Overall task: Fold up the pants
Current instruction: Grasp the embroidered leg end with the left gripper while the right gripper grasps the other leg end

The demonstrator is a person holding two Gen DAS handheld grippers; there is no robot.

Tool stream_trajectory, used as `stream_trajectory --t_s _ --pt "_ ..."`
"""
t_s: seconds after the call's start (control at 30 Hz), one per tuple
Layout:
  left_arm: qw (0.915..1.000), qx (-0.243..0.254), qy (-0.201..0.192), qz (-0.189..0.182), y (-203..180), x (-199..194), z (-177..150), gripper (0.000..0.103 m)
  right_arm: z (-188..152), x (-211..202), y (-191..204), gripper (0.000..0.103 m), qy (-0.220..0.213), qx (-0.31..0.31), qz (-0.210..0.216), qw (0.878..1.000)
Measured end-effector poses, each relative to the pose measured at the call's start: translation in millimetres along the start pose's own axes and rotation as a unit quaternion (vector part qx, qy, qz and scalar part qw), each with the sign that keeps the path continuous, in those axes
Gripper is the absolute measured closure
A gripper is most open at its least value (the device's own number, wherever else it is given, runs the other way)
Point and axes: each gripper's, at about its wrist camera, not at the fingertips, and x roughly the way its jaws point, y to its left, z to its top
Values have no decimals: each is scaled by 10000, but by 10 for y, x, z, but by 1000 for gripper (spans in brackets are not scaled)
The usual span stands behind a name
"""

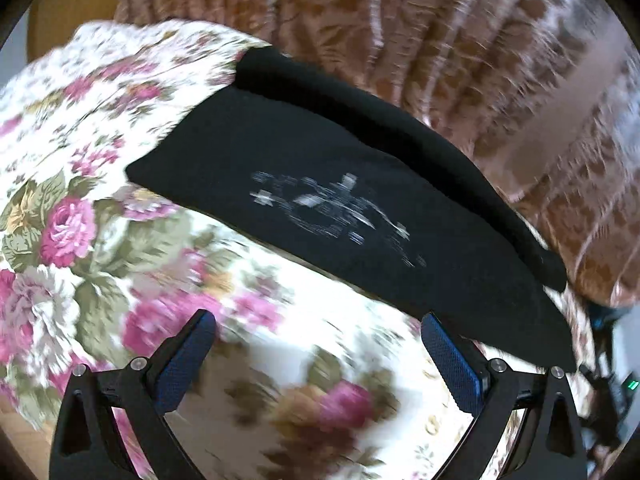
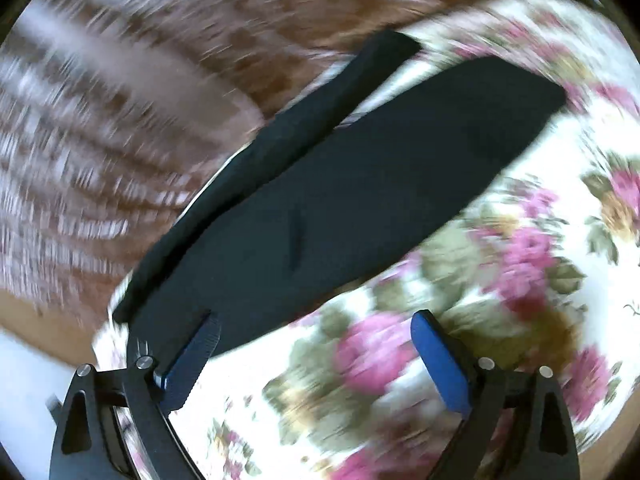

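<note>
Black pants (image 1: 320, 184) lie flat along the far edge of a floral tablecloth (image 1: 100, 220), with a white print on the cloth. My left gripper (image 1: 316, 328) is open and empty, above the tablecloth just short of the pants' near edge. In the right wrist view the pants (image 2: 340, 200) run diagonally, with a narrow leg strip (image 2: 320, 104) beside the wider one. My right gripper (image 2: 316, 328) is open and empty, its left finger (image 2: 200, 344) over the pants' near end.
A brown patterned curtain (image 1: 440, 40) hangs right behind the table; it also shows in the right wrist view (image 2: 140, 80). The floral tablecloth (image 2: 500, 260) spreads in front of the pants. Dark gear (image 1: 608, 384) sits at the right edge.
</note>
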Motion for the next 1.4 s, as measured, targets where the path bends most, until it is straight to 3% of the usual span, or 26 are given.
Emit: stream_trajectory --t_s 0.13,0.17,0.2,0.23,0.3,0.37,0.53,0.57,0.63,0.7,0.87,1.13,1.4 --pt "9981 -595 129 -52 350 49 201 3 286 52 -494 12 -163 787 -153 9967" --pt "9970 -767 111 14 445 56 246 8 357 83 -601 15 -178 962 -90 9952" --pt "9954 -958 90 42 542 62 292 23 415 109 -663 19 -210 1035 -58 9944" --pt "9929 -1184 80 3 634 67 330 31 469 132 -712 20 -260 1102 -43 9936" --pt "9886 -1496 143 -131 766 123 426 33 559 191 -755 22 -325 1172 18 9926" --pt "9864 -1633 115 -149 811 147 501 44 616 244 -742 26 -392 1231 -50 9916" --pt "9816 -1885 168 -248 803 308 663 49 801 389 -790 43 -467 1316 -86 9902" --pt "9818 -1875 172 -261 780 343 690 52 796 409 -794 51 -467 1302 -110 9903" --pt "9826 -1845 146 -141 746 417 736 78 865 473 -781 67 -436 1280 -181 9906" --pt "9856 -1683 171 -20 752 469 781 95 904 508 -822 85 -385 1287 -216 9907" --pt "9875 -1554 -226 -113 751 203 742 97 923 404 -840 94 -398 1179 -178 9921" --pt "9888 -1360 -573 -239 644 -194 729 97 865 103 -748 95 -546 942 -121 9940" --pt "9891 -1276 -702 -196 767 -688 430 98 667 -263 -861 95 -509 914 4 9945"
